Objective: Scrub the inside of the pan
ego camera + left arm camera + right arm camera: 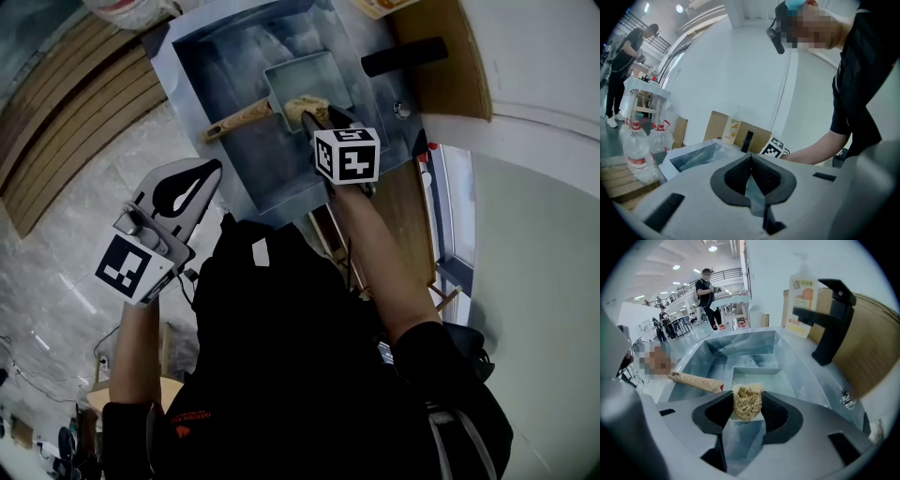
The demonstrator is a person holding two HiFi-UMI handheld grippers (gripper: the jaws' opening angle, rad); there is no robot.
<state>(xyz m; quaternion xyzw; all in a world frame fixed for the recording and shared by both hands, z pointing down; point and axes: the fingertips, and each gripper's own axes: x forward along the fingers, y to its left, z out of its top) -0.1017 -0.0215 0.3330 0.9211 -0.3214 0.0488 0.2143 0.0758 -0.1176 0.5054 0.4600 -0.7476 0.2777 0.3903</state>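
Found pan (302, 77), square and grey, lying inside the steel sink (211, 66), toward the faucet side. Wooden handle (238, 120) angled out to the left in the head view.

Noted right gripper (748, 405) reaching down into the sink, fingers (776, 413) pinching a tan fibrous scrubber (747, 401) between them. Placed scrubber at the pan's near rim, just beside the root of the handle. Could not tell whether touching the pan floor.

Noted left gripper (751, 159) away from the sink, out over the grey floor (84, 234), well apart from the pan. Fingers pressed together at the tips, holding nothing.

Logged black faucet (830, 317) at the sink's right edge. Soap bottle (803, 296) with orange label behind it, against the white wall. Wooden tabletop (876, 357) alongside.

Seen in the left gripper view: clear water bottles (638, 157) with red labels at left, cardboard box (740, 133) behind the sink.
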